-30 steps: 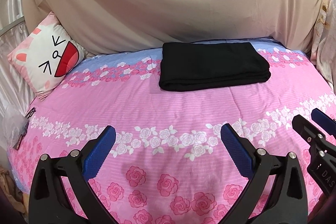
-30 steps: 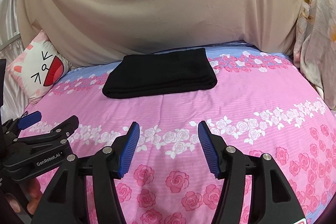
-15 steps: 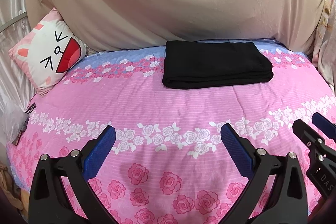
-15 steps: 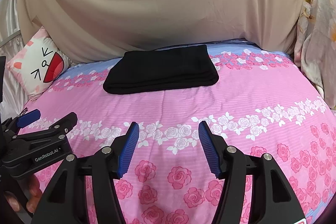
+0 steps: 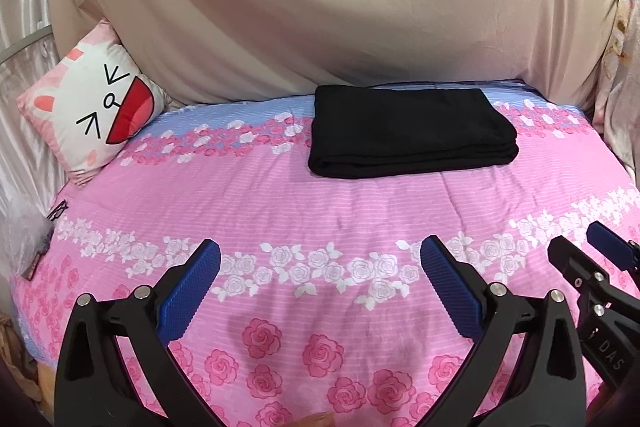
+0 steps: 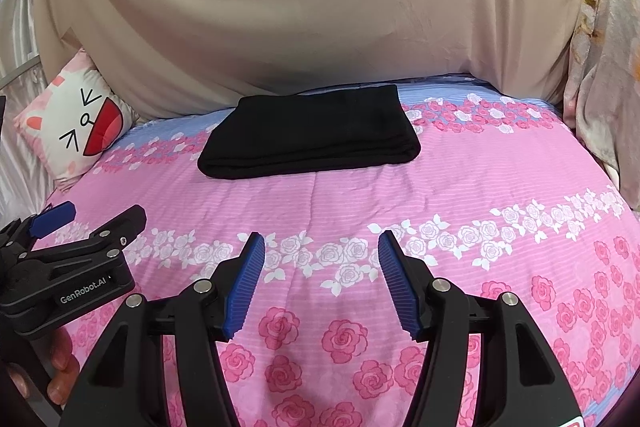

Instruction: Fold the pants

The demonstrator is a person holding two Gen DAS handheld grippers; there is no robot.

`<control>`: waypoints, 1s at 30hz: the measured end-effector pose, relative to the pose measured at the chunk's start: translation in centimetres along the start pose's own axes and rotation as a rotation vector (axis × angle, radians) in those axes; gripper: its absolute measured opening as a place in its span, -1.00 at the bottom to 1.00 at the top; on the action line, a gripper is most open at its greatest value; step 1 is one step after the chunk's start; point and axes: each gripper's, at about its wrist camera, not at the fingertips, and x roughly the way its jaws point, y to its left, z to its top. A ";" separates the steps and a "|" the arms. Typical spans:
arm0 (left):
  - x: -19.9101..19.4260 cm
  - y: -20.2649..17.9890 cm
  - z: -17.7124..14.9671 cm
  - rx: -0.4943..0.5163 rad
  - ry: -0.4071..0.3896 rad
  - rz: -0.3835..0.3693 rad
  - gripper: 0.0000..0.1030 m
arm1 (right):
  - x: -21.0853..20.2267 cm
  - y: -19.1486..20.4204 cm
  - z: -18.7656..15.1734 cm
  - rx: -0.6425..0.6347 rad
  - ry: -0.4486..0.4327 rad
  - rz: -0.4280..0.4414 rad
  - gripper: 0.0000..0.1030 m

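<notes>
The pants lay folded on the bed, well beyond both grippers at twelve o'clock, long axis crosswise. Left gripper and right gripper stood open, empty; neither appeared clearly nearer.

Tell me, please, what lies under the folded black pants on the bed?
The folded black pants rest on the pink floral bedsheet, across its blue and pink bands. Whatever lies directly beneath the fabric or between its folded layers is covered, so it cannot be seen.

Open pink bedspread lies before the folded pants; cat pillow seemingly crowds the left edge.
</notes>
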 end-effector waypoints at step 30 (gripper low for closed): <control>0.6 -0.9 0.3 0.045 -0.019 -0.011 0.91 | 0.3 -0.4 0.2 0.002 -0.005 -0.005 0.13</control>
